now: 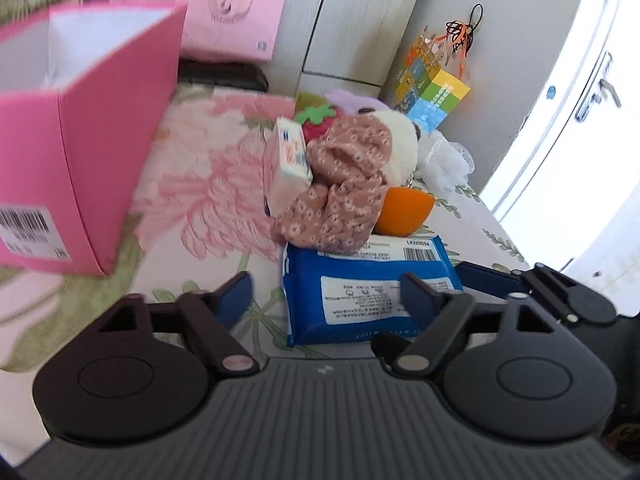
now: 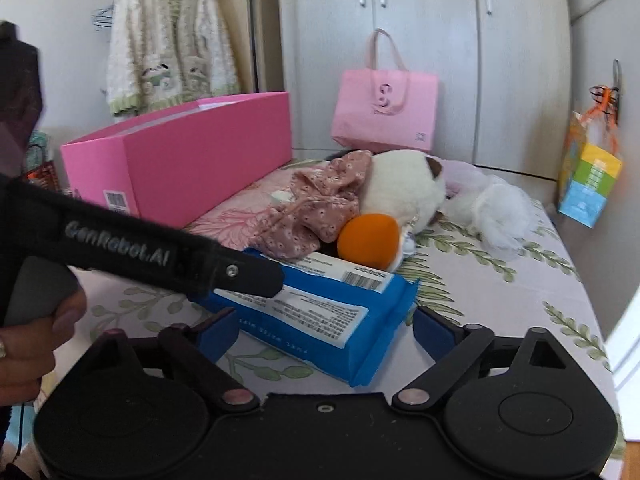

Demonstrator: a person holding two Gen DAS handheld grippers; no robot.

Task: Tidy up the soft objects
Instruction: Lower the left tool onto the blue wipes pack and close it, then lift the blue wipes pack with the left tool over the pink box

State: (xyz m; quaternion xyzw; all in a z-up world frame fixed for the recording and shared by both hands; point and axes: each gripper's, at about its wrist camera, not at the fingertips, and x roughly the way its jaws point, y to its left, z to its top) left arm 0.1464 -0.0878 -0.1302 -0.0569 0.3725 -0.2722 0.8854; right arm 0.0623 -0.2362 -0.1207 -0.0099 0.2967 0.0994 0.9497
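Note:
A blue wet-wipes pack lies on the floral bed sheet. Behind it is a pile: pink floral cloth, a white plush toy, an orange ball, a small tissue pack, a strawberry plush and white lace fabric. My left gripper is open, its fingers straddling the near-left part of the pack. My right gripper is open, its fingers on either side of the pack. The left gripper's body crosses the right wrist view.
An open pink box stands on the bed at the left. A pink tote bag leans on the wardrobe. A colourful gift bag hangs at right. A door is at right.

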